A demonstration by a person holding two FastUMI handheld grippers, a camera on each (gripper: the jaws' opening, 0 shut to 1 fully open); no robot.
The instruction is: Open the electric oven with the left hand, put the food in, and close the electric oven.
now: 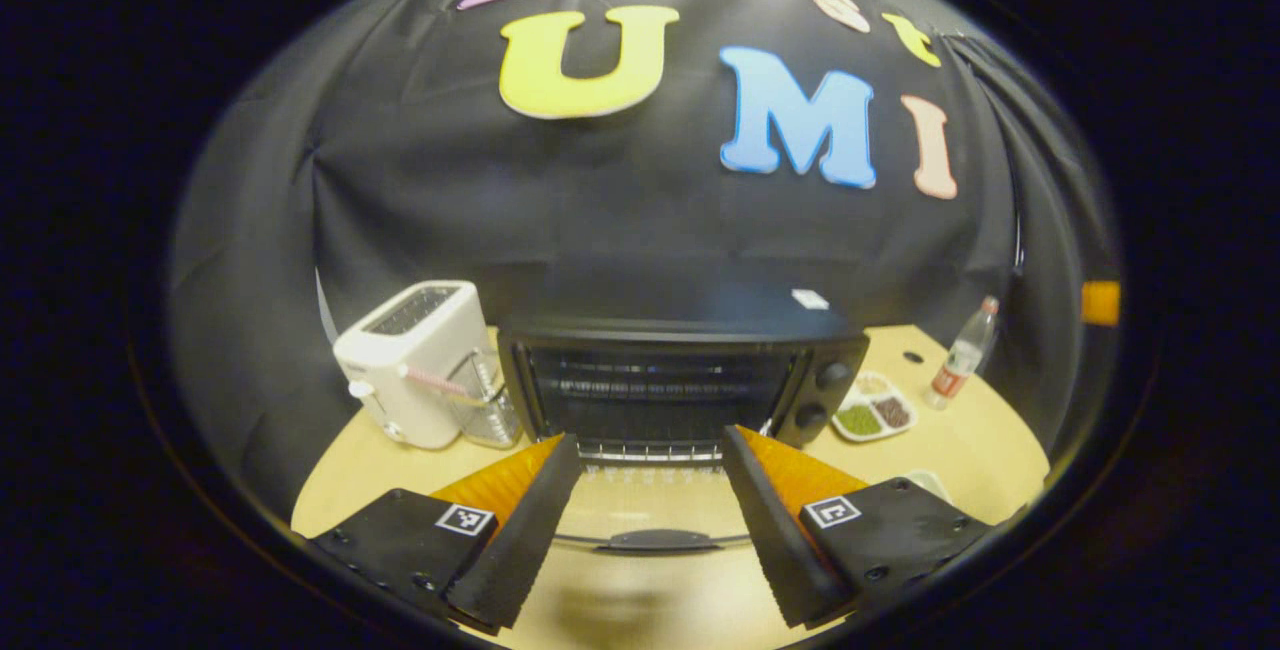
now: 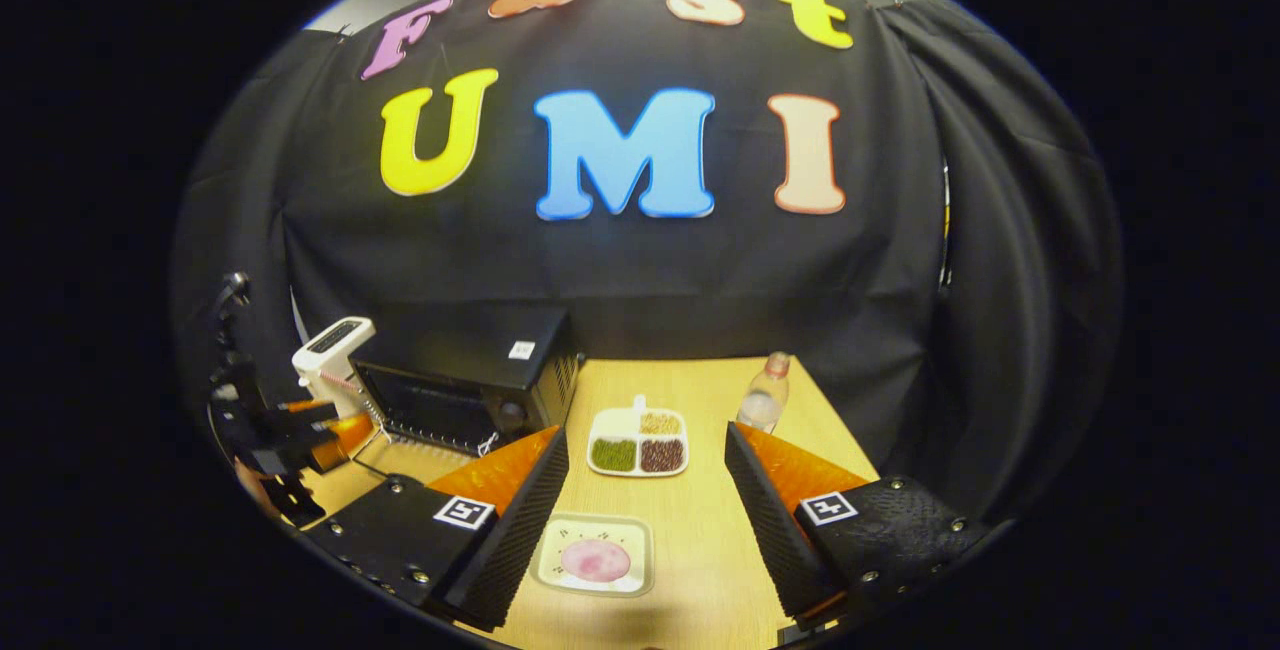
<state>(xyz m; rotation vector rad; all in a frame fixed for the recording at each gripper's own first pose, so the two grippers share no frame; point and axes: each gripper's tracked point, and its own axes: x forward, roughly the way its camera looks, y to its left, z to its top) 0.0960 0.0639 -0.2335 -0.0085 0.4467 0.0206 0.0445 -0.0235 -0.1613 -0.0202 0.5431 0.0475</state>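
Observation:
The black electric oven [image 1: 830, 380] stands open, its glass door [image 1: 650, 505] folded down flat toward me, handle [image 1: 660, 538] nearest. My left gripper [image 1: 652, 438] is open, its fingers spread just above the lowered door and pressing on nothing. In the right gripper view the oven [image 2: 470, 370] sits at the left, with the left gripper [image 2: 340, 427] in front of its door. A small square plate carrying a round pink piece of food [image 2: 596, 560] lies on the table, low between the fingers of my open right gripper [image 2: 646, 433].
A white toaster [image 1: 415, 355] and a clear jug [image 1: 487, 400] stand left of the oven. Right of it are a divided dish of beans [image 2: 638, 442] and a plastic bottle [image 2: 765, 395]. The wooden table [image 2: 700, 530] ends at the black cloth wall behind.

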